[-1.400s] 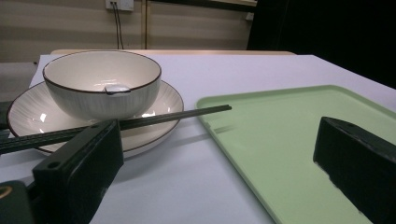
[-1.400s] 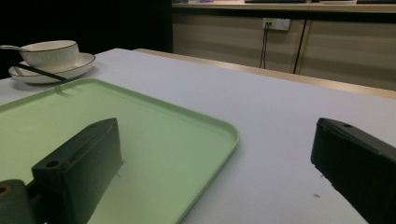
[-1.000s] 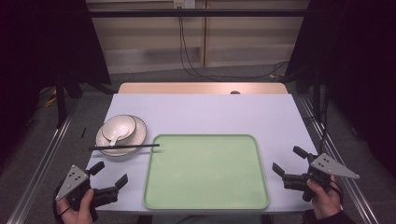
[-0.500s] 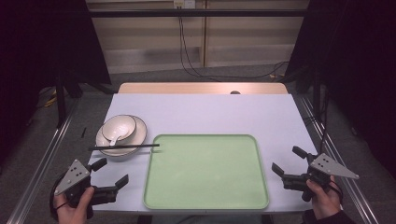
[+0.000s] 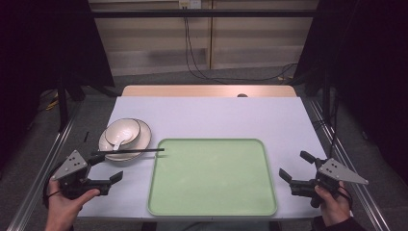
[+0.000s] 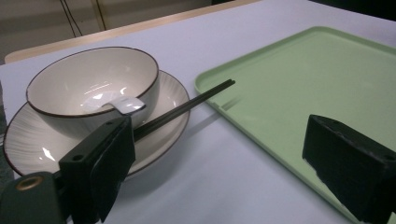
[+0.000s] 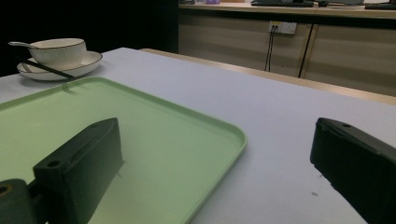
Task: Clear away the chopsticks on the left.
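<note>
Black left tongs (image 5: 103,169) and right tongs (image 5: 298,167) gape empty at the surface's (image 5: 207,118) near corners. Chopsticks (image 5: 127,151) balance across the plate (image 5: 139,139) and bowl (image 5: 122,131), probably loose; a nudge could roll them onto the green tray (image 5: 211,178).

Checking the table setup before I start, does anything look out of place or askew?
Mostly tidy. The one oddity: the chopsticks lie across the plate rim, tips poking out over the green tray edge. The spoon sits in the bowl. Nothing spilled.

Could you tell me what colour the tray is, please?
The tray is pale green, clearest in the high view.
</note>
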{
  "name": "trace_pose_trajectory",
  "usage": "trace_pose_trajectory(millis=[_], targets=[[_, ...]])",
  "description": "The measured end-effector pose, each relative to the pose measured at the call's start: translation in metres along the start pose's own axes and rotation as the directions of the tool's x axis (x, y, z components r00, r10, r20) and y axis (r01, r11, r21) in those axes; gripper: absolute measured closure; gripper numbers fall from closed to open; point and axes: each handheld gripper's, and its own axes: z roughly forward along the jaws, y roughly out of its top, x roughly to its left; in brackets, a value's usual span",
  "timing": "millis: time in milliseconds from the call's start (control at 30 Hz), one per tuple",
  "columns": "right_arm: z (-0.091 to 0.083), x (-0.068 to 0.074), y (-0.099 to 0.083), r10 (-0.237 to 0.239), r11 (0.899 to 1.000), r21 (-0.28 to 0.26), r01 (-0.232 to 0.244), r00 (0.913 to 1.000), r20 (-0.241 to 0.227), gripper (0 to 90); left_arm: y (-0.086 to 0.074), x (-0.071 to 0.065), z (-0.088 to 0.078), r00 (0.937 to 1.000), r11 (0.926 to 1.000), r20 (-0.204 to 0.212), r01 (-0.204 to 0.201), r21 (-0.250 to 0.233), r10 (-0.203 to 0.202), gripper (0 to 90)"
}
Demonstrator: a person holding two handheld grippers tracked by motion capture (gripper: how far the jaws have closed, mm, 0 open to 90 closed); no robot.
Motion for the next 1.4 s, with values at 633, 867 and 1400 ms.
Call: trace_pose_trajectory(millis=[633,867,1400], targets=[[0.001,0.000,-0.001,-0.001,1.000,0.008,0.001,0.9998,-0.022,1.8,0.004,0.063,0.023,0.9956,0.9841,0.031,-0.092,0.152,0.088,36.2],[0.001,0.001,-0.001,-0.002,1.000,0.010,0.002,0.9996,-0.028,1.8,0.003,0.075,0.033,0.9858,0.9657,0.056,-0.166,0.200,0.158,61.8],[0.002,0.002,-0.001,0.000,1.000,0.011,0.000,0.9997,-0.026,1.7,0.000,0.082,0.051,0.9613,0.9340,0.114,-0.271,0.232,0.251,73.4]])
